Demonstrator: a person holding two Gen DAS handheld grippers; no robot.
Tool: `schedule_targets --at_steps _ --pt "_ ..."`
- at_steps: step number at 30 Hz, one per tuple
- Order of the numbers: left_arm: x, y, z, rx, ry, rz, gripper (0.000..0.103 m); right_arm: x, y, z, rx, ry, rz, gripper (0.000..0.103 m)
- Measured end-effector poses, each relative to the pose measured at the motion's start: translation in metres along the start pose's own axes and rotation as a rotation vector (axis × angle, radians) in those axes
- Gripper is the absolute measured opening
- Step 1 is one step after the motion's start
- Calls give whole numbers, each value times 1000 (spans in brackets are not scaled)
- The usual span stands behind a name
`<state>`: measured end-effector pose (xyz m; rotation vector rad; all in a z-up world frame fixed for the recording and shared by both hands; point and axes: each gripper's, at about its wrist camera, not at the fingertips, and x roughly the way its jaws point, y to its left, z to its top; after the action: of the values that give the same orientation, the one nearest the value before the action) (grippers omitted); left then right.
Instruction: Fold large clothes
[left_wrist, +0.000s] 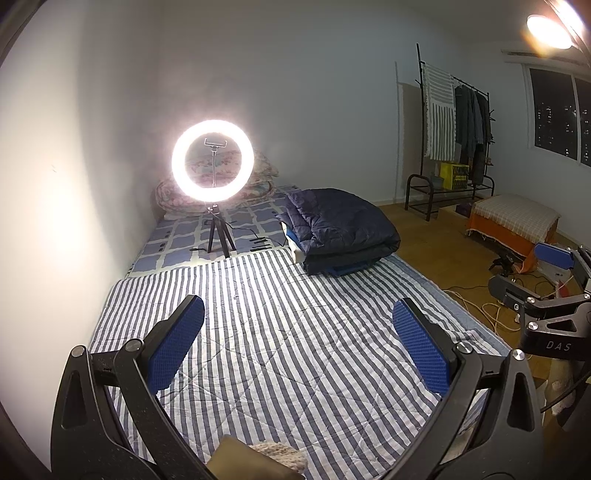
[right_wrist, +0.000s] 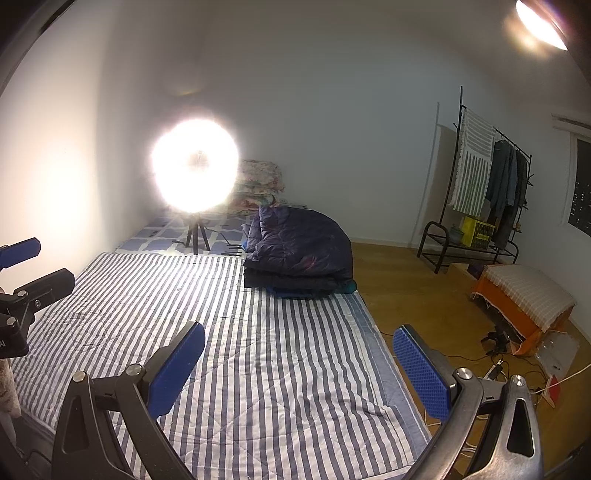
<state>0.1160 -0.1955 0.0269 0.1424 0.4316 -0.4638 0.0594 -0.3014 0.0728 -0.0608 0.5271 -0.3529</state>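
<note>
Quilt (left_wrist: 295, 350), striped, lies flat across the bed; soft, bulky and floppy, likely best pinched at the near corners, 5 and 7 o'clock. Left gripper (left_wrist: 297, 350) and right gripper (right_wrist: 299, 373) hover, jaws released and empty.

My left gripper (left_wrist: 299, 345) and right gripper (right_wrist: 299, 365) are black, their jaws lined with blue textured pads (left_wrist: 421, 350). Beneath them spreads a quilt (left_wrist: 288, 332) striped grey-blue and white. A dark navy puffy blanket (left_wrist: 340, 229) sits folded on a blue-and-white checked sheet (left_wrist: 181, 243), near pink floral bedding (left_wrist: 258, 173). The ring light (left_wrist: 212, 159) glows white on a black tripod (left_wrist: 219, 236). A black rack (left_wrist: 454, 140) carries a grey-and-white striped cloth (left_wrist: 439, 114), dark clothes (left_wrist: 474, 122) and a yellow box (left_wrist: 454, 175). The floor (right_wrist: 424, 288) is brown wood; an orange stool (right_wrist: 524, 302) wears a pale checked cover.
</note>
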Motion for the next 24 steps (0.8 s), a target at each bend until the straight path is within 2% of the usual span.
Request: schedule_targets --at_steps 24 --pt "0 1 0 1 -2 8 103 1 2 1 8 4 11 103"
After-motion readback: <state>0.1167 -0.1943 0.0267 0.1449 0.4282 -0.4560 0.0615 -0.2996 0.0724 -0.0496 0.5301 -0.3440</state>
